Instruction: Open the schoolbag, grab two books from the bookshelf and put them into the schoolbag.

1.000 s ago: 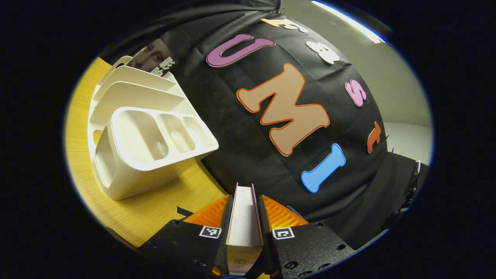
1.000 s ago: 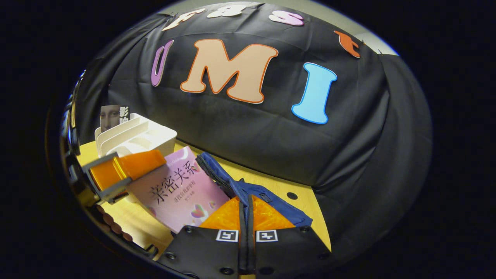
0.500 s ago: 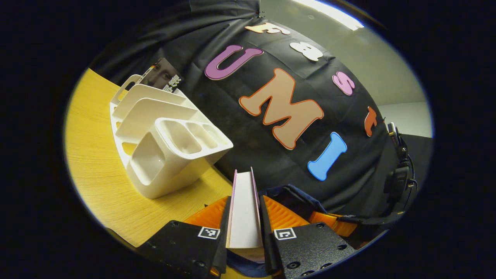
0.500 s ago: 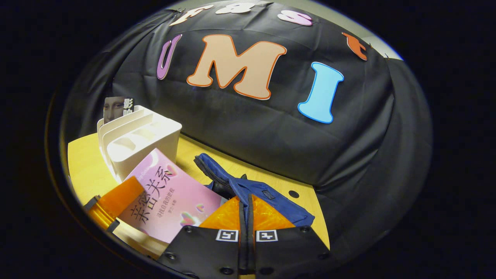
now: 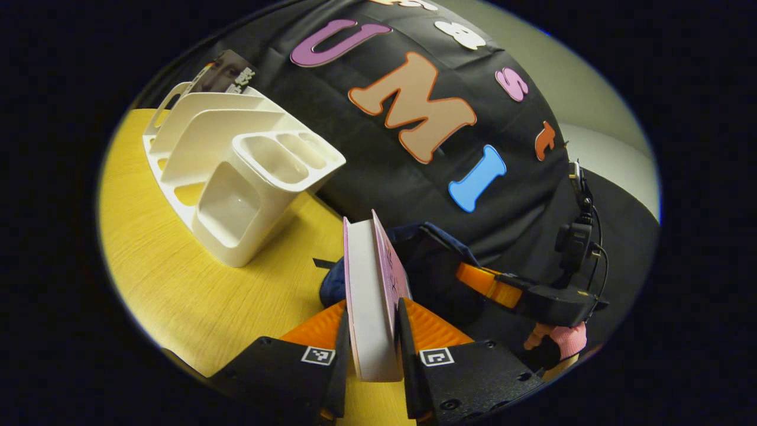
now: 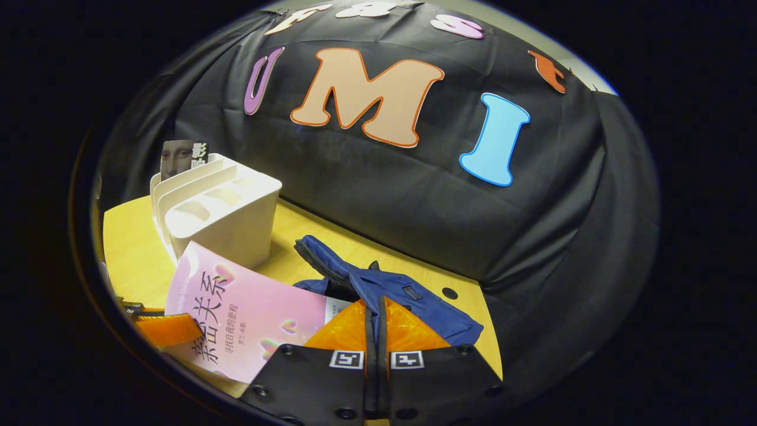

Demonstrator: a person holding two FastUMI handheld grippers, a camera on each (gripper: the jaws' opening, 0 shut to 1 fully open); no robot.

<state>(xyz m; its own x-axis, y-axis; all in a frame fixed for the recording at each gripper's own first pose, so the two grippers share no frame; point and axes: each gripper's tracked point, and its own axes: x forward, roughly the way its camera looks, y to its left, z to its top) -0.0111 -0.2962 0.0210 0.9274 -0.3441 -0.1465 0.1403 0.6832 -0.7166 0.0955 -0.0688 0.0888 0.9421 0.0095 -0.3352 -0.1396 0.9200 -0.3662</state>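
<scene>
Book sits edge-up between the left tongs, both fingers pressed on its covers, page block facing the camera. It's gripped by the edge, likely so it can slide in thin-side first. From the right gripper view the same pink book shows cover-up at abt 8 o'clock, w/ the left tongs' finger at its lower corner.

Schoolbag lies on the bench just ahead of the right tongs. Those tongs are closed down to a thin slit w/ a fold of blue bag cloth running into it; looks like they're pinching the flap to hold the mouth open, tho actual contact is hard to make out. In the left gripper view the bag is at 1 o'clock from the book, close by.

Bookshelf, white, stands at 10 o'clock, well apart from the bag, w/ one book in its back slot; prob the second one to fetch.

Judgement: first book is abt to go in; the opening looks narrow, so it may snag.
</scene>
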